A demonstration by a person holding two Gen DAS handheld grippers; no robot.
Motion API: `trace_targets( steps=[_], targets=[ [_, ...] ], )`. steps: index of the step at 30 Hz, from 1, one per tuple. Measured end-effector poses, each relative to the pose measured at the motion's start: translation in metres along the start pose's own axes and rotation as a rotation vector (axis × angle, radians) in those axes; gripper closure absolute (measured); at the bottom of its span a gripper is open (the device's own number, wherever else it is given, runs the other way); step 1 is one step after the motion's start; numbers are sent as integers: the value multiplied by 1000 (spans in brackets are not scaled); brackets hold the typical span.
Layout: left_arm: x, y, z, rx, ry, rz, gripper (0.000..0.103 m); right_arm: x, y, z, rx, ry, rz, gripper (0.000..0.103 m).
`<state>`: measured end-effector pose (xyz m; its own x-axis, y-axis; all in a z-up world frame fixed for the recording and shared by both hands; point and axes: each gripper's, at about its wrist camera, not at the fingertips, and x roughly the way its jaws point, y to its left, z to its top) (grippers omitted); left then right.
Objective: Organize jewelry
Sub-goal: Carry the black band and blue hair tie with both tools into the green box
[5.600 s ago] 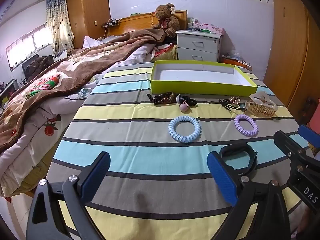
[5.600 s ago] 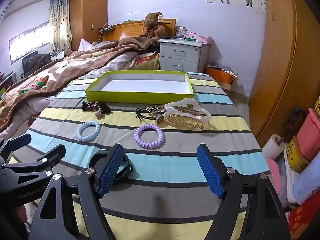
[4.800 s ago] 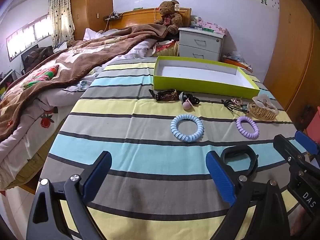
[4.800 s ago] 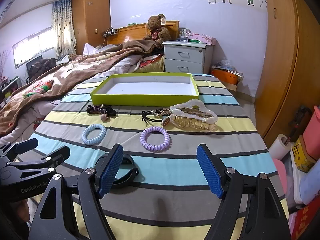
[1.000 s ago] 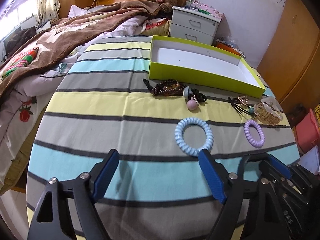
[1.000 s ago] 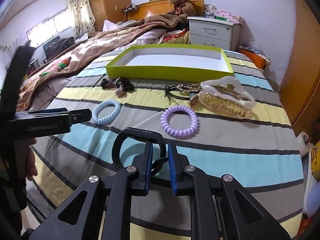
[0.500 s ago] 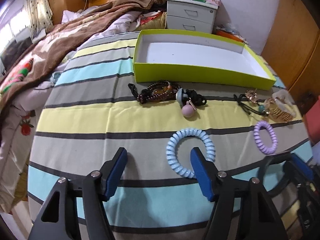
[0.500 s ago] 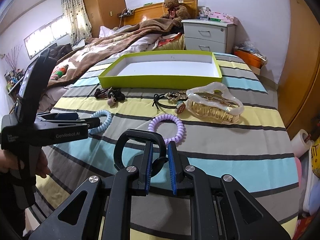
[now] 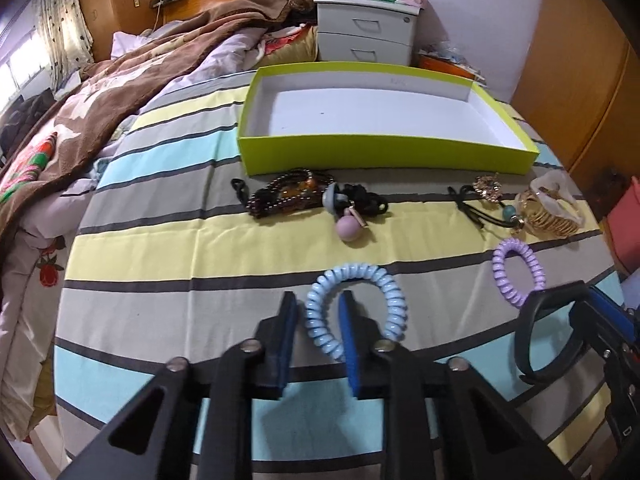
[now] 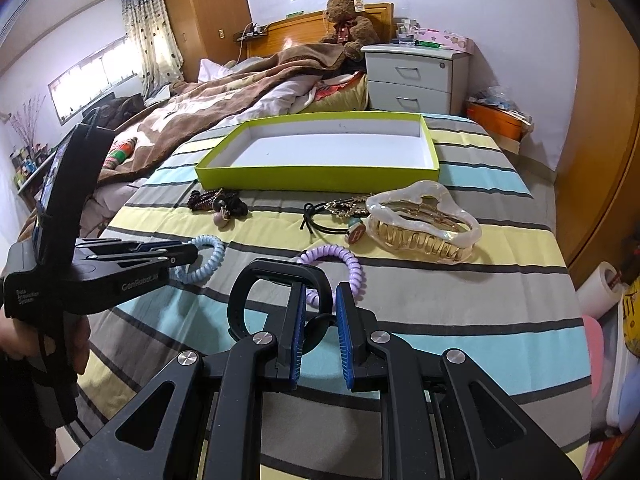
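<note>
Since a second ago, swung in over the blue spiral hair tie [image 9: 356, 308] and narrowed from wide apart: left gripper [image 9: 318, 322], jaws closing with the left side of the coil between the blue pads, coil squeezed into an oval. Pitched steeply down toward the striped tablecloth [image 9: 160, 240]. In the right wrist view, seen from the side at 9 o'clock, gripped from below by a hand [image 10: 60, 344], tips at the blue tie [image 10: 202, 260].

Right gripper [image 10: 318, 322] angled down, unmoved, pads drawn close on a black bangle [image 10: 276, 276]; band pinched between them, loop standing up at 11 o'clock of the tips. Same bangle [image 9: 536, 336] at 3 o'clock in the left view.

Purple spiral hair tie [image 10: 340, 264] lying flat just beyond the right tips, at 12 o'clock. Farther at 1 o'clock, clear claw clip [image 10: 424, 220]; black cord with charms [image 10: 336, 216] just beside it at its 9 o'clock. Dark bead bracelets [image 9: 288, 196] and a pink-ball tie [image 9: 350, 228] at 12 o'clock of the left tips. Green box [image 9: 384, 156] beyond all, white inside, holding nothing.
</note>
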<state>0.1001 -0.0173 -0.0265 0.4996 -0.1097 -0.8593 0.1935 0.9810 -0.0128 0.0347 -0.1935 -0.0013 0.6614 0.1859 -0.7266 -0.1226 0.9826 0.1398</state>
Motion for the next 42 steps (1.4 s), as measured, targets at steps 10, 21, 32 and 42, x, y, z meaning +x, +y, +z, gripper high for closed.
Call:
trace_targets(
  steps=[10, 21, 32, 42],
  targets=[
    [-17, 2, 5, -16, -54, -42, 93, -5, -3, 9, 7, -15, -14, 87],
    [-34, 10, 14, -42, -80, -81, 93, -11, -7, 29, 13, -47, -29, 87],
    [-50, 18, 44, -59, -143, -101, 93, -8, -13, 70, 8, -76, -44, 87],
    [-46, 29, 86, -81, -179, -120, 93, 17, -25, 113, 15, -61, -59, 87]
  ],
)
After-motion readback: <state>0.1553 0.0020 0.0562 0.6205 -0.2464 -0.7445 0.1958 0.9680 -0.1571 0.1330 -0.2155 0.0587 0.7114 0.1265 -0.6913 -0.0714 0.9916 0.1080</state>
